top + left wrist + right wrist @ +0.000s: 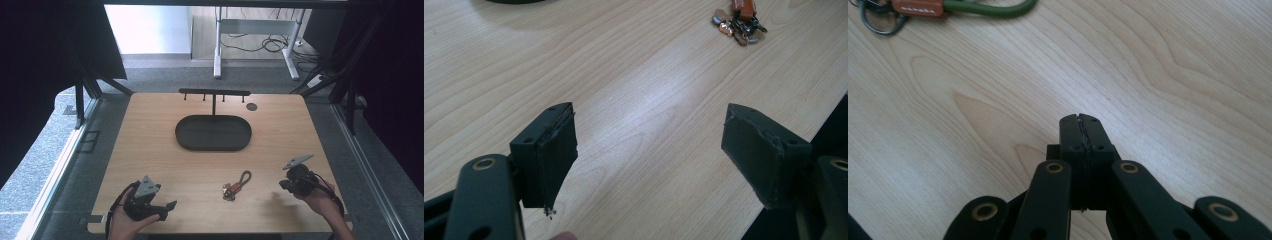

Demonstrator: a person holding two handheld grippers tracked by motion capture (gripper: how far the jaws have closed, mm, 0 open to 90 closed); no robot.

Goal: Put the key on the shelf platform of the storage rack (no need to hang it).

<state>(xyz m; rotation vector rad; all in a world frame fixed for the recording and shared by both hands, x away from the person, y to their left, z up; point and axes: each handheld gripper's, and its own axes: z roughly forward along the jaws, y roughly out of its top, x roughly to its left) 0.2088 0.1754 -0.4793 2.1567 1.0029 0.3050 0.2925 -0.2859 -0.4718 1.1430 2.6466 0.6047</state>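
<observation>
Keyring with green cord loop (236,184) lying free on wooden surface (150,145), between both grippers, short of oval black tray (213,133) and hook rack (214,93). Left gripper (649,145) fingers spread wide, probably ready to grasp; right gripper (1081,131) fingers pressed together, empty.

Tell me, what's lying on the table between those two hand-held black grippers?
A keyring with a green cord loop lies on the light wooden table between the left gripper and right gripper, seen from the high view.
</observation>
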